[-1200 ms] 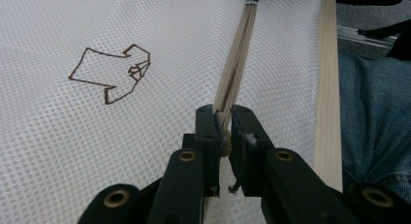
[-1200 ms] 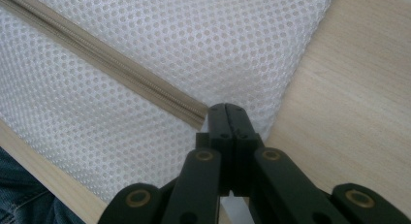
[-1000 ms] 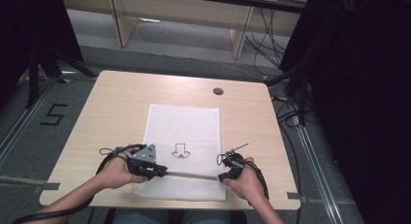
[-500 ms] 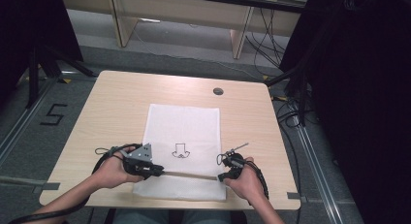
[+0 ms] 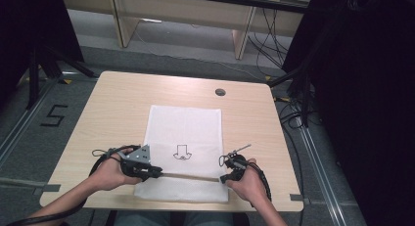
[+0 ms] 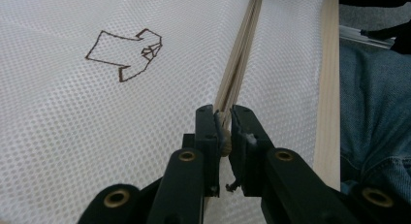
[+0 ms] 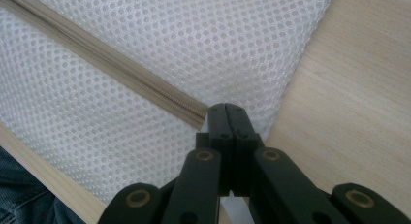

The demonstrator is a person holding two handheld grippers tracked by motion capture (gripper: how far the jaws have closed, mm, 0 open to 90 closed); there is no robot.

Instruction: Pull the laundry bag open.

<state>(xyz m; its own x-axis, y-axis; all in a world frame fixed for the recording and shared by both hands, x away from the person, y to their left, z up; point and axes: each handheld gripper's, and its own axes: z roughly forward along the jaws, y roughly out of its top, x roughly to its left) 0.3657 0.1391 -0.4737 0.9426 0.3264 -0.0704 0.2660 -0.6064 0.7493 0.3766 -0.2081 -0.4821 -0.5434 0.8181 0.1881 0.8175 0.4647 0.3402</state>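
Note:
A white mesh bag (image 5: 183, 123) lies flat on the wooden table (image 5: 117, 103), with a brown arrow mark (image 5: 182, 151) on it. A beige zipper (image 5: 191, 176) runs across its near end. My left gripper (image 5: 155, 173) is at the zipper's left part, shut on the zipper pull (image 6: 224, 132), with the zipper (image 6: 240, 59) stretching away from its jaws. My right gripper (image 5: 224, 178) is at the zipper's right end, jaws shut (image 7: 226, 110) on the mesh bag (image 7: 194, 44) beside the zipper's end (image 7: 194, 112). Whatever lies between the right pads is hidden.
A round cable hole (image 5: 220, 92) sits near the table's far edge. The table's near edge (image 6: 328, 88) runs close behind the bag, with the person's jeans (image 6: 373, 112) beyond it. Desks, cables and dark stands surround the table.
My left gripper has shifted slightly to the left along the zipper line. The right gripper has stayed in place.

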